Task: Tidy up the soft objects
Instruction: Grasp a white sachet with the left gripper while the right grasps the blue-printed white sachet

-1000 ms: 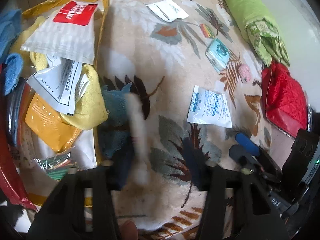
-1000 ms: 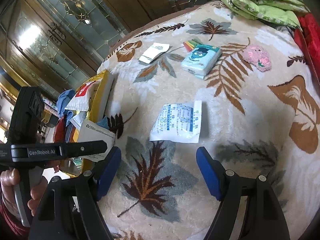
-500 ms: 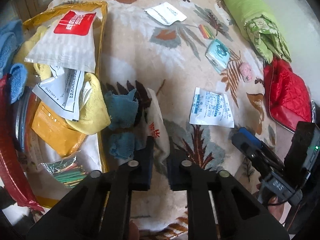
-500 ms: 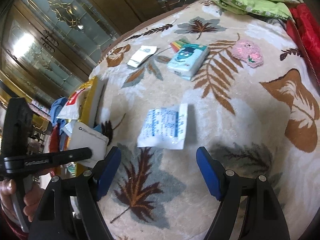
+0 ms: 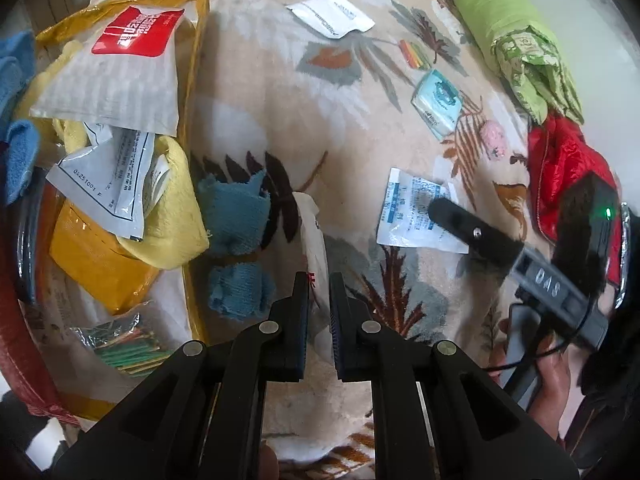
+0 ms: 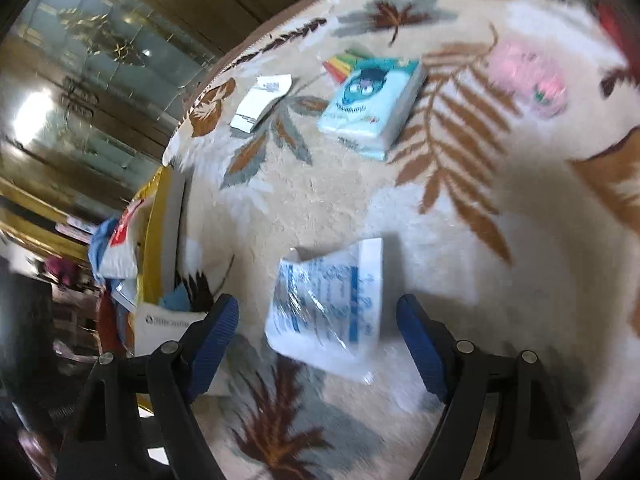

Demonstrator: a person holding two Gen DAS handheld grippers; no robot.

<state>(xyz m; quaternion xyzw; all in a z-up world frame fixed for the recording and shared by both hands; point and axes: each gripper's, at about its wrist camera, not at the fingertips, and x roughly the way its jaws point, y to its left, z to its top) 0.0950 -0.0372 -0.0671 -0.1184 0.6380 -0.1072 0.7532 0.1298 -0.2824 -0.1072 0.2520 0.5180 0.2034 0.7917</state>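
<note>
left gripper [image 5: 318, 300] pinching white pouch [image 5: 314, 236], right gripper [image 6: 318, 328] agape

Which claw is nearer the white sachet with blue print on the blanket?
Right. The right claw hangs open just over the white sachet with blue print, straddling it. The left claw sits apart, shut on a white pouch.

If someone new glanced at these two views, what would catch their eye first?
Probably the left gripper, shut on a white cloth bag beside the overflowing yellow bin. Next, the right gripper, jaws open around a blue-printed white packet on the leaf-patterned blanket.
</note>
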